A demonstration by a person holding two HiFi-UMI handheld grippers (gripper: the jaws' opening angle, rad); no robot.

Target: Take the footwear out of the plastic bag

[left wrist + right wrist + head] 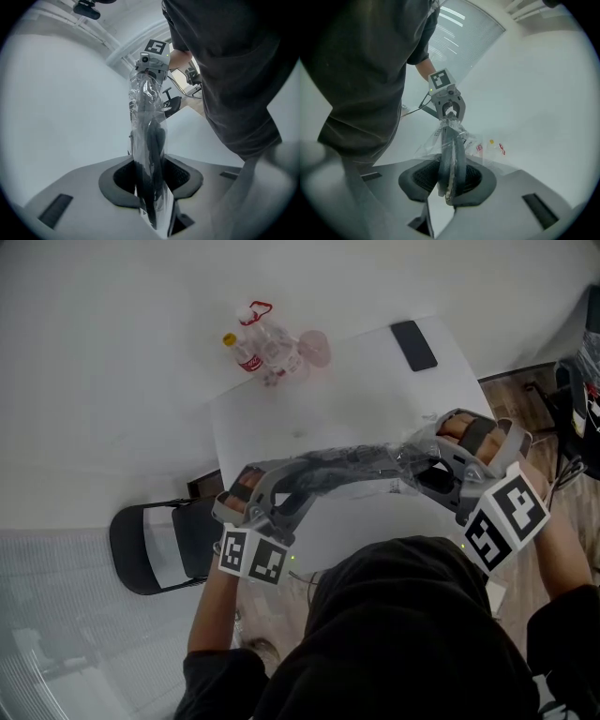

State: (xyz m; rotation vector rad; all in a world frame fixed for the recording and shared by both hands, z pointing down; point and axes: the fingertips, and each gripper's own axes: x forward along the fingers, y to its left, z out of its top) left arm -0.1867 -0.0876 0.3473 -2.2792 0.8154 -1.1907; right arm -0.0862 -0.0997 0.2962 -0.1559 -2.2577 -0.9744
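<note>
A clear plastic bag (375, 465) with dark footwear (323, 470) in it hangs stretched between my two grippers, above the white table (356, 381). My left gripper (267, 491) is shut on one end of the bag (149, 140); in the left gripper view the plastic and the dark shape inside run through the jaws (150, 183). My right gripper (436, 465) holds the other end. In the right gripper view a grey-blue edge of the footwear (452, 164) sits pinched between the pads, with the crumpled plastic (431, 143) just beyond.
Plastic bottles (265, 348) and a pink cup (316, 347) stand at the table's far side, and a black phone (413, 344) lies at its far right corner. A black chair (155, 545) stands left of the table. My dark torso fills the near side.
</note>
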